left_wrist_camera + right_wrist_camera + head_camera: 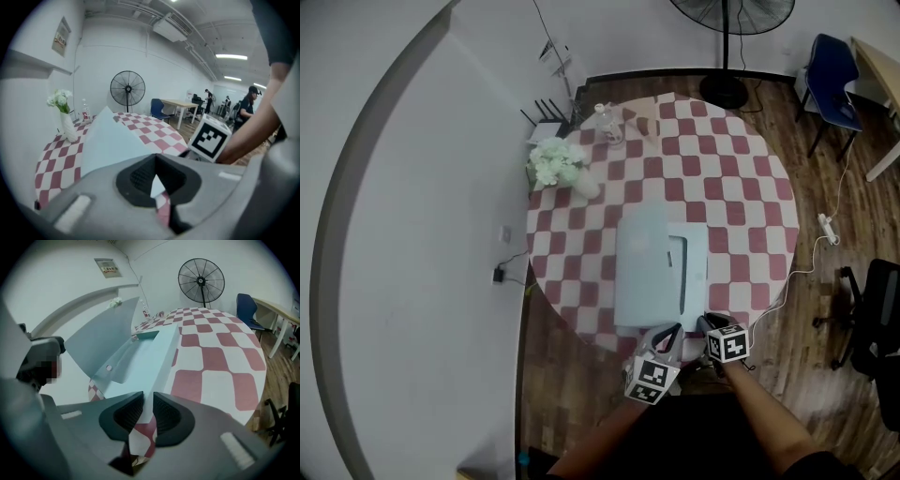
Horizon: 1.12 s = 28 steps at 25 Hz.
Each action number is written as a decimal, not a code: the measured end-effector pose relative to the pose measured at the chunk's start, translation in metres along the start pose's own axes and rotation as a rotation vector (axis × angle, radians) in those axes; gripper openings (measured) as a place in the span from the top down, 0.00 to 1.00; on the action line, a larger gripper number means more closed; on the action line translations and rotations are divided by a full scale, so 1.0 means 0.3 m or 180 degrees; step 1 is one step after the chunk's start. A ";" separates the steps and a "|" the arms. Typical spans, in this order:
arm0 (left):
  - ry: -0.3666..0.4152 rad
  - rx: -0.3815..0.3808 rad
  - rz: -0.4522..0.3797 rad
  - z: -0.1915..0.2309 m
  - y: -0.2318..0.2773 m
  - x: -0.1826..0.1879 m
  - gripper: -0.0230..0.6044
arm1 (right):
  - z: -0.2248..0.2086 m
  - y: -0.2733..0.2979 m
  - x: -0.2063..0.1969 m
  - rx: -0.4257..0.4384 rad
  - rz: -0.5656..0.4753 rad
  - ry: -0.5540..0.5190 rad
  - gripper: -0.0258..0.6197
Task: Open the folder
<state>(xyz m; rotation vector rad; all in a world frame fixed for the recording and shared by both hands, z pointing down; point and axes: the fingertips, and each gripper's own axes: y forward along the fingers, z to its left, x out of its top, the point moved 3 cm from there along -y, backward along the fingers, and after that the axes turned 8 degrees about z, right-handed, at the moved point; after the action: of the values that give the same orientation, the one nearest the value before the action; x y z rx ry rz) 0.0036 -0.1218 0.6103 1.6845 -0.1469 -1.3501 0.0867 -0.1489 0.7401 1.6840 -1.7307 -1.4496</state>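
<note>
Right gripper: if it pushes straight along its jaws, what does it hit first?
Likely the folder. Its lower leaf lies right ahead of the right gripper, with the near edge at the slightly parted jaws. Whether they already touch is unclear.

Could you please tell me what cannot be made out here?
- Hold of the right gripper: in the right gripper view the folder enters a narrow gap; whether the pads press is unclear.
- Near edge of the front cover: hidden in the left gripper view by the left gripper, shut on it.
- Label of the bottle: too small in the head view.
</note>
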 end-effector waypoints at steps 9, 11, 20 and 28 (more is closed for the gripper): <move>-0.0544 0.0206 -0.0442 0.212 -0.229 0.034 0.97 | 0.022 0.002 0.005 -0.0243 0.0001 0.0083 0.86; -0.0564 0.0286 -0.0490 0.257 -0.278 0.018 0.97 | 0.029 0.005 0.002 -0.0311 0.0004 0.0083 0.86; -0.0793 0.0754 -0.0612 0.504 -0.462 -0.081 0.96 | 0.102 0.010 0.007 -0.0749 0.0035 -0.0326 0.94; -0.1020 0.1237 -0.0588 0.752 -0.548 -0.223 0.96 | 0.125 0.029 0.010 -0.0966 0.0079 -0.0270 0.96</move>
<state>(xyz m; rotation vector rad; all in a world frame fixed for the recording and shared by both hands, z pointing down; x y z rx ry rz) -0.2774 -0.1217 0.5510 1.8169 -0.4742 -1.8175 0.0514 -0.1375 0.7297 1.4563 -1.4757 -1.6954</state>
